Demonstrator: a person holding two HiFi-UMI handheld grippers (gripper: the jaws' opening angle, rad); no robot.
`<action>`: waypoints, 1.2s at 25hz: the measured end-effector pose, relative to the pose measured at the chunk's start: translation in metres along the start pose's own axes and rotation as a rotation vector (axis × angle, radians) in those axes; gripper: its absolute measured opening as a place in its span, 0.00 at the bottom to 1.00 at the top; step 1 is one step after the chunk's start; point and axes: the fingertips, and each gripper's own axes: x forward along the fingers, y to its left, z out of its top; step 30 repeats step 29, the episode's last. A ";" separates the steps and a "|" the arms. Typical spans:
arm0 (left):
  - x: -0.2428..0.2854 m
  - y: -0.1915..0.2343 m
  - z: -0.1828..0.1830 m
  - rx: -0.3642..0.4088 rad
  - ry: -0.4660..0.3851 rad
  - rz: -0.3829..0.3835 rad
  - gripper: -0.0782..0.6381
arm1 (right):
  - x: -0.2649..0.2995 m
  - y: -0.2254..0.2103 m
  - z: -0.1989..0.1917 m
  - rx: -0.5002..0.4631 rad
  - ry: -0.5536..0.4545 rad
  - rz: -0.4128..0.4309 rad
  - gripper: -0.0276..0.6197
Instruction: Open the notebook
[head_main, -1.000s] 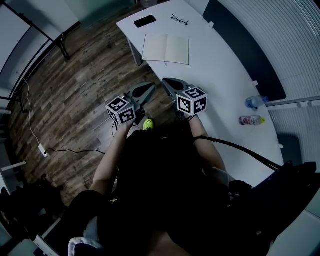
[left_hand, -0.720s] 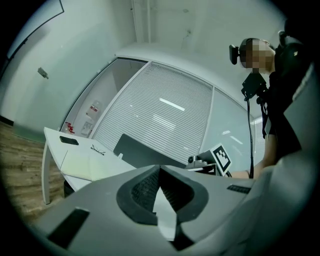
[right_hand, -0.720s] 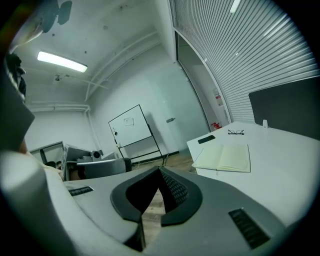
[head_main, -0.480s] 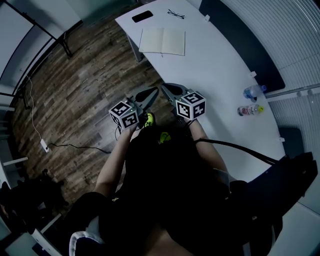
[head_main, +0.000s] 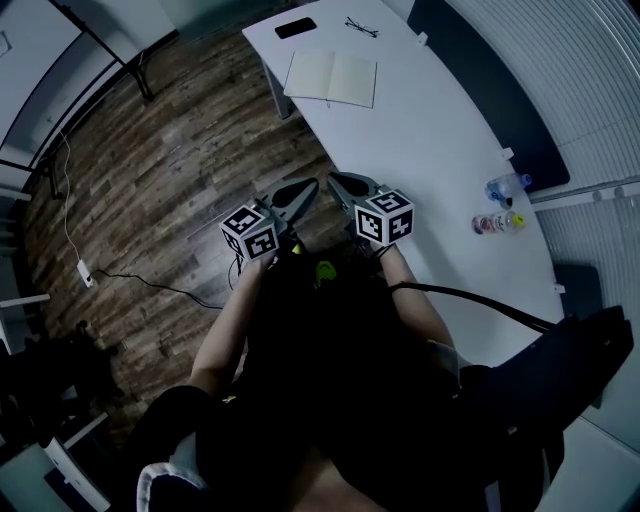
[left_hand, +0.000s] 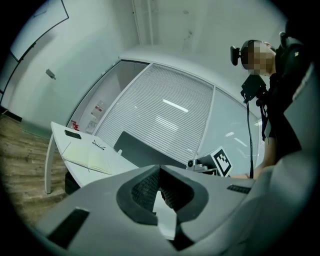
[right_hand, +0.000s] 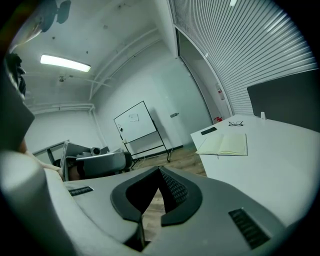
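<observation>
Two grippers are held side by side in front of the person's chest, both with jaws closed together and nothing between them. The left gripper (head_main: 300, 190) hangs over the wooden floor (head_main: 170, 170); the right gripper (head_main: 340, 183) sits at the edge of the white table (head_main: 440, 160). The notebook (head_main: 331, 78) lies well apart from both, straight ahead at the table's far end, near a phone (head_main: 295, 27) and glasses (head_main: 361, 27). It already lies spread flat, pages up. Its long axis runs across the table, and its spine crease points back toward the grippers. The right gripper looks slightly nearer.
</observation>
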 end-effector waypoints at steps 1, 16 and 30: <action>-0.001 -0.001 0.001 -0.001 -0.003 -0.002 0.13 | -0.001 0.001 0.002 -0.006 -0.005 -0.003 0.05; -0.011 0.003 0.014 -0.004 -0.027 -0.006 0.13 | -0.002 0.012 0.032 -0.081 -0.048 -0.021 0.05; -0.011 -0.001 0.013 -0.006 -0.043 0.004 0.13 | -0.002 0.017 0.030 -0.090 -0.048 0.003 0.05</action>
